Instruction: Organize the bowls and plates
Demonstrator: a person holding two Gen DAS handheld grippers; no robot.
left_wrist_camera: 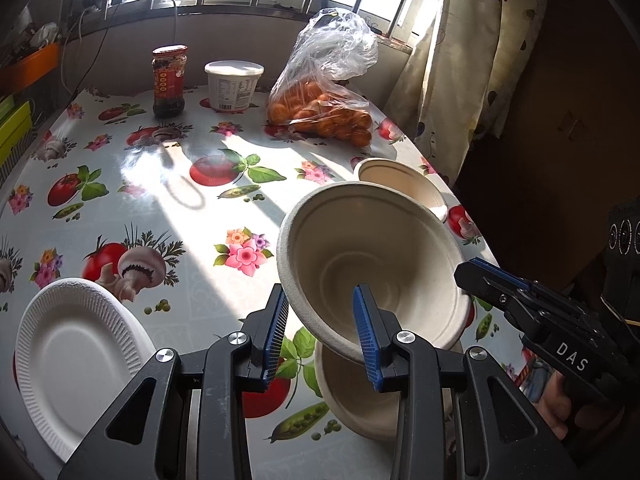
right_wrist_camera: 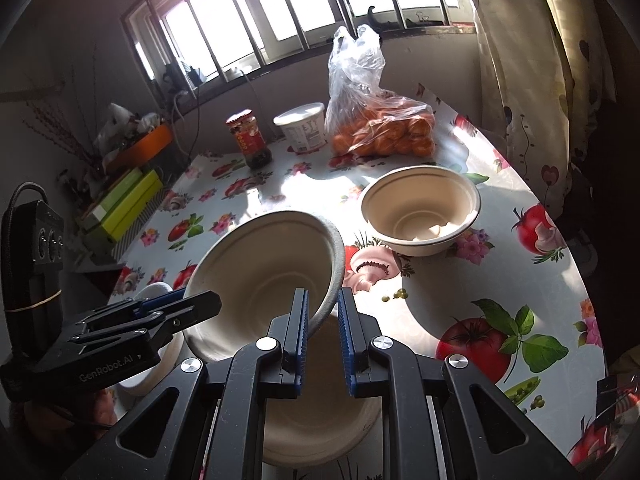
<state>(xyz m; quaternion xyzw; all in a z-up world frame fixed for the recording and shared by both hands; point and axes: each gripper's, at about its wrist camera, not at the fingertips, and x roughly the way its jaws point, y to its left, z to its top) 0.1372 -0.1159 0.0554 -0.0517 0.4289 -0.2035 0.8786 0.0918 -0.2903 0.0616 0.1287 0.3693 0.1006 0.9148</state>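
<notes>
A beige paper bowl (left_wrist_camera: 360,240) (right_wrist_camera: 264,264) hangs tilted above the table, held from two sides. My left gripper (left_wrist_camera: 320,292) (right_wrist_camera: 188,300) is shut across its left rim, one pad inside and one outside. On the opposite rim my right gripper (right_wrist_camera: 323,294) (left_wrist_camera: 472,268) is shut. Directly under the held bowl a second beige bowl (left_wrist_camera: 352,400) (right_wrist_camera: 320,420) stands on the table. A third bowl (left_wrist_camera: 404,188) (right_wrist_camera: 420,208) stands upright farther back near the right edge. White paper plates (left_wrist_camera: 76,356) (right_wrist_camera: 148,380) lie at the near left.
At the back stand a red-labelled jar (left_wrist_camera: 170,80) (right_wrist_camera: 250,140), a white tub (left_wrist_camera: 234,84) (right_wrist_camera: 304,126) and a plastic bag of oranges (left_wrist_camera: 320,108) (right_wrist_camera: 384,128). Green boxes (right_wrist_camera: 124,204) sit beside the left edge. The patterned tablecloth (left_wrist_camera: 160,200) ends by a curtain (left_wrist_camera: 460,60) on the right.
</notes>
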